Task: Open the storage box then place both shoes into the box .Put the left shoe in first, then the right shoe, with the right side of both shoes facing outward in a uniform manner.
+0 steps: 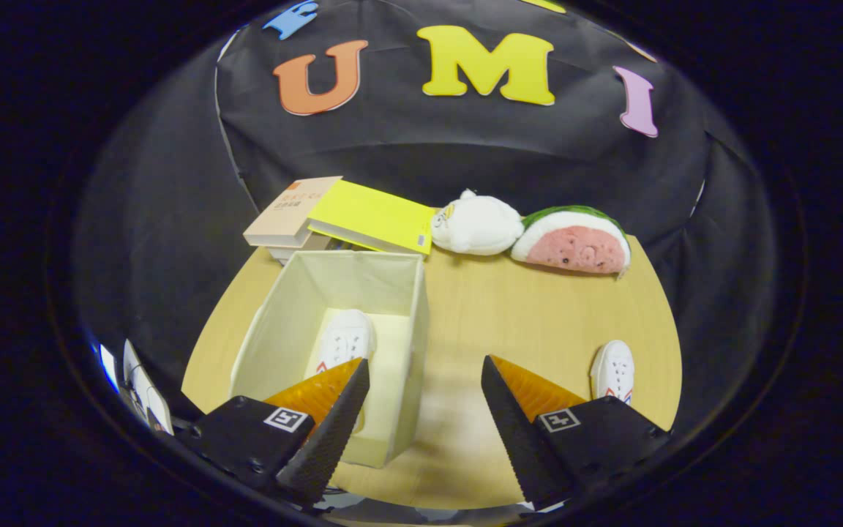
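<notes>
with one shoe [345, 342] already lying in the open box [334, 351], hovering above the table [509, 315] with gripper [425, 410] spread wide and empty (freed for the next pick). second shoe [612, 371] waiting just beyond the right finger, probably toe forward.

The cream fabric storage box [334, 351] stands open on the left, one white shoe [346, 342] lying inside on its floor; the other white shoe [612, 372] rests on the table, near right
</notes>
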`<state>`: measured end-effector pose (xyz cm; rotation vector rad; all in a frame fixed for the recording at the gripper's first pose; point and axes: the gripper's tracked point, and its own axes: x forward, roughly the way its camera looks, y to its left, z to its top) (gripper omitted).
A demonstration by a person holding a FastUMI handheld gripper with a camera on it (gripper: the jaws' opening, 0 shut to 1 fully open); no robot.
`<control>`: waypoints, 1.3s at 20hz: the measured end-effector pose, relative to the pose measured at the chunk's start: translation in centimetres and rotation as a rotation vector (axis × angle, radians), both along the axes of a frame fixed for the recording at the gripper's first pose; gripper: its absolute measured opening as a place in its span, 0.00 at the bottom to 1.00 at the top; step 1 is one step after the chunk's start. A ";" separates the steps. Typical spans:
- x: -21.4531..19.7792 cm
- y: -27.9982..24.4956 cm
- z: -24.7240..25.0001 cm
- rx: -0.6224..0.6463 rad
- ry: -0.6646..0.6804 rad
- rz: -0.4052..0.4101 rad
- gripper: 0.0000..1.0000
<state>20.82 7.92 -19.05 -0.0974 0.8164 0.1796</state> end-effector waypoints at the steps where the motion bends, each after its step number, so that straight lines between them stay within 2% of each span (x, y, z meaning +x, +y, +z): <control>1: 0.1 -1.7 -0.3 0.008 0.008 -0.021 0.99; 13: 0.3 -21.6 -6.2 -0.011 0.171 -0.220 0.99; 17: -1.1 -27.6 -8.2 -0.134 0.299 -0.233 0.99; 20: -0.8 -30.3 -9.0 -0.178 0.360 -0.225 0.99; 26: 0.5 -33.0 -11.2 -0.169 0.414 -0.249 0.99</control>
